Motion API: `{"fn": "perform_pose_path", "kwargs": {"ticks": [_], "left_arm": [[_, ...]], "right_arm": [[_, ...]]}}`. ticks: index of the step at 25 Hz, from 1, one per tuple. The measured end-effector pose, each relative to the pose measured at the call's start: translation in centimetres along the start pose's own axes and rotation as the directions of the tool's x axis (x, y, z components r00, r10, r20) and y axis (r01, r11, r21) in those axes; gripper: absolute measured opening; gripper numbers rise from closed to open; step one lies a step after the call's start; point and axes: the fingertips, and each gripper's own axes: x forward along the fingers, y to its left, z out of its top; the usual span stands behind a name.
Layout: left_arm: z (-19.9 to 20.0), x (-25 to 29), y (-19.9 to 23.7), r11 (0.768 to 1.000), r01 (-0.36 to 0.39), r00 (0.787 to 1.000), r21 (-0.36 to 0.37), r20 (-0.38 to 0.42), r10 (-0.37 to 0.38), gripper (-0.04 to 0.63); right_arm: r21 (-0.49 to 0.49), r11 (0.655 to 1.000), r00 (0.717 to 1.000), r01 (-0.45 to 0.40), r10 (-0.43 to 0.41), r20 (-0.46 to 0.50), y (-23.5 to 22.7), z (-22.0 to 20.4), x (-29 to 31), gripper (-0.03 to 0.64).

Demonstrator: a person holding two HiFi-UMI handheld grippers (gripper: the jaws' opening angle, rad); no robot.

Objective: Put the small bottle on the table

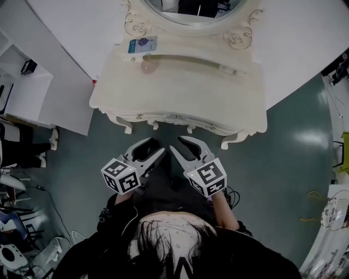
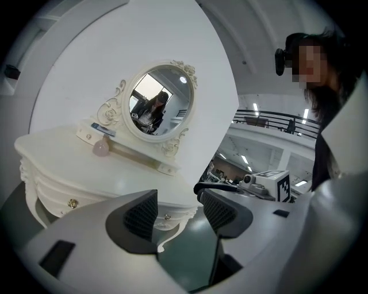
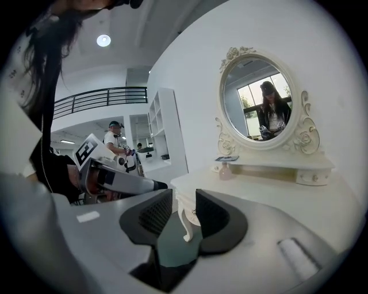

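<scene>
Green-floored room with a white vanity desk [image 1: 191,92], oval mirror [image 2: 158,103] at the desk's back, small pink bottle [image 1: 149,66] on the desk's back left, left tool [image 1: 157,147] and right tool [image 1: 176,142] off the desk's front edge, both with jaws apart, both empty

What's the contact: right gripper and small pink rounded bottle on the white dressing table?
Apart. Head view: right gripper over the floor, short of the white table's front edge; small pink bottle far back by the mirror.

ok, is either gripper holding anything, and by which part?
Nothing held. Left gripper and right gripper are both open and empty; the small bottle sits untouched on the dressing table.
</scene>
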Motion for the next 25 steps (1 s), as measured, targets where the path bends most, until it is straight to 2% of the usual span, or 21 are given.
{"fn": "perform_pose_path", "kwargs": {"ticks": [7,16,22,25], "left_arm": [[-1.2,-2.7,-2.3,1.0,0.0,1.0,0.025,-0.016,0.001,0.247],[-2.2,-6.3,-3.9,0.998,0.02,1.0,0.057,-0.025,-0.018,0.247],[-3.2,-11.6,-3.4,0.998,0.01,1.0,0.06,-0.015,-0.009,0.247],[-3.5,-14.8,-2.8,0.998,0.014,1.0,0.053,-0.001,-0.014,0.247]], "right_arm": [[0.023,1.0,0.999,0.004,-0.005,0.042,2.9,-0.1,-2.0,0.046],[0.04,0.999,0.998,0.013,-0.016,0.062,6.4,0.2,-2.2,0.043],[0.023,1.0,0.999,0.011,-0.012,0.046,11.2,-0.1,-0.6,0.043],[0.048,0.999,0.999,0.013,-0.016,0.051,14.2,-0.3,0.0,0.043]]}}
